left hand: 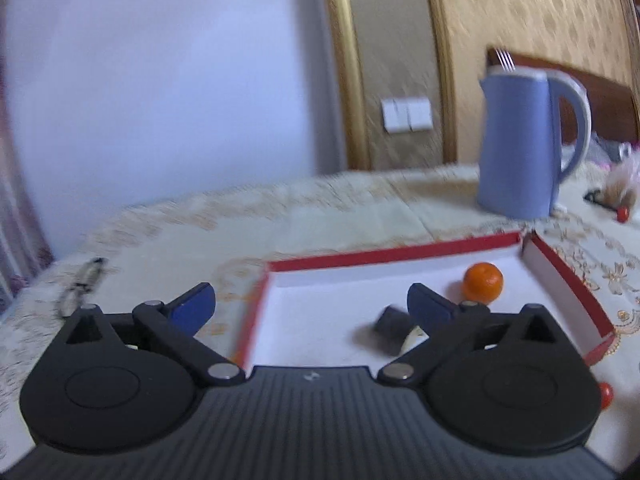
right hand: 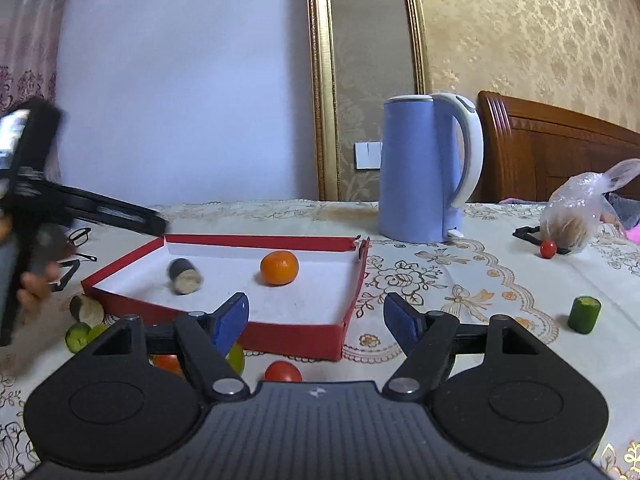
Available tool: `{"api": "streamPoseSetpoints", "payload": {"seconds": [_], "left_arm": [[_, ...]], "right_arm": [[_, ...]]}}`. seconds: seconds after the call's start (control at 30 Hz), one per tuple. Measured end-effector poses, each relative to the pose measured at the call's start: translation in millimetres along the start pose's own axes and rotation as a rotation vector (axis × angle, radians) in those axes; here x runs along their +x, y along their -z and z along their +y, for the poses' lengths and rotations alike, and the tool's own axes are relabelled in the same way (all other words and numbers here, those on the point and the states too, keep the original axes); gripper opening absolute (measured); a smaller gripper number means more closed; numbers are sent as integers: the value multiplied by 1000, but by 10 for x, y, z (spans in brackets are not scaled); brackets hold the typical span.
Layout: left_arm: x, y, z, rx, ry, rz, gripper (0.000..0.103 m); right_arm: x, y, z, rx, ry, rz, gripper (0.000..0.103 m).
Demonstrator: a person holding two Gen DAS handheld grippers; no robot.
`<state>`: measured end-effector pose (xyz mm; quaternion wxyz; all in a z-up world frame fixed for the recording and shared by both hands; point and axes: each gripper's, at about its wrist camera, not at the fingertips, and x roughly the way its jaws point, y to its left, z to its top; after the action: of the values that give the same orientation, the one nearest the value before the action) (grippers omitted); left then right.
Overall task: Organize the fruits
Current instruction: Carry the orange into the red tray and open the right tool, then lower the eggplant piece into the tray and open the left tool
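orange (right hand: 279, 267) in red tray (right hand: 348, 312); both claws spread, empty.

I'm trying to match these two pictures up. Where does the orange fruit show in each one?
Left wrist view: the orange sits right of centre, in the far right corner of the red tray.
Right wrist view: the orange sits near the middle, inside the red tray.
Shared landmark: the blue kettle behind the tray.

Blurred view, left gripper (left hand: 311, 306) jaws wide apart w/ nothing between, over red tray (left hand: 400, 255) near edge, orange (left hand: 483, 282) near tray's far right corner, dark stub (left hand: 390, 330) by right fingertip, blue kettle (left hand: 520, 144) beyond tray.
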<state>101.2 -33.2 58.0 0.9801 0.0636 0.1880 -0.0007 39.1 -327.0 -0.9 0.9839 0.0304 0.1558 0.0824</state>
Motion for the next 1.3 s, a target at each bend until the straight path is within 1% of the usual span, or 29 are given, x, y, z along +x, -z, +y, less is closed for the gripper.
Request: {"api": "streamPoseSetpoints", "payload": {"seconds": [0.07, 0.13, 0.2, 0.23, 0.27, 0.3, 0.33, 0.37, 0.47, 0.57, 0.67, 0.73, 0.83, 0.87, 0.9, 1.0, 1.03, 1.1, 1.13, 1.17, 1.2, 1.23, 1.3], "left_arm": [[-237, 114, 185, -64, -18, -38, 103], [-394, 220, 377, -154, -18, -54, 103], [-500, 373, 563, -238, -18, -39, 103], [-519, 417, 630, -262, -26, -29, 103], [-532, 492, 691, -283, -39, -18, 103], [-526, 539, 728, -290, -53, -7, 103], [-513, 576, 753, -292, -74, 5, 103], [-498, 622, 768, -293, -100, 13, 103], [-400, 688, 777, -290, -144, 58, 103], [-325, 736, 740, -290, -174, 67, 103], [-300, 762, 665, -263, -195, 72, 103], [-306, 766, 626, -248, -223, 61, 103], [-315, 774, 595, -235, -245, 52, 103], [-309, 770, 593, -235, -249, 59, 103], [-304, 774, 604, -241, -251, 64, 103], [-292, 790, 684, -287, -230, 75, 103], [-287, 798, 723, -312, -218, 82, 103], [-269, 814, 800, -359, -199, 97, 103], [-264, 821, 840, -381, -187, 104, 103], [-254, 829, 876, -402, -175, 111, 103], [-246, 841, 913, -426, -166, 119, 103], [-245, 846, 934, -440, -161, 122, 103], [-250, 855, 961, -457, -145, 121, 103]], "right_arm": [[-24, 44, -41, 40, -27, -2, 74], [-72, 83, -16, 59, -54, -10, 74], [-71, 82, 81, -8, -59, 19, 74], [-75, 88, 146, -55, -42, 19, 75], [-74, 96, 223, -106, -3, 23, 78], [-59, 100, 278, -141, 30, 30, 86], [-54, 106, 328, -171, 57, 37, 89], [-48, 108, 362, -192, 67, 43, 89], [-33, 111, 333, -187, 5, 62, 89], [-6, 136, 273, -168, -18, 85, 89], [52, 161, 253, -169, -8, 109, 91], [75, 166, 247, -161, -8, 122, 103], [49, 175, 273, -172, 47, 110, 103], [50, 175, 264, -168, 37, 112, 103], [56, 171, 242, -159, 19, 116, 103], [81, 158, 197, -137, 9, 131, 103], [76, 154, 195, -137, 8, 126, 103], [15, 150, 223, -155, 12, 85, 103], [-11, 144, 244, -161, 23, 66, 103], [-21, 136, 277, -161, 65, 62, 103], [-7, 129, 319, -164, 135, 77, 103], [12, 128, 357, -190, 173, 92, 103], [21, 139, 377, -247, 132, 98, 103]]}}
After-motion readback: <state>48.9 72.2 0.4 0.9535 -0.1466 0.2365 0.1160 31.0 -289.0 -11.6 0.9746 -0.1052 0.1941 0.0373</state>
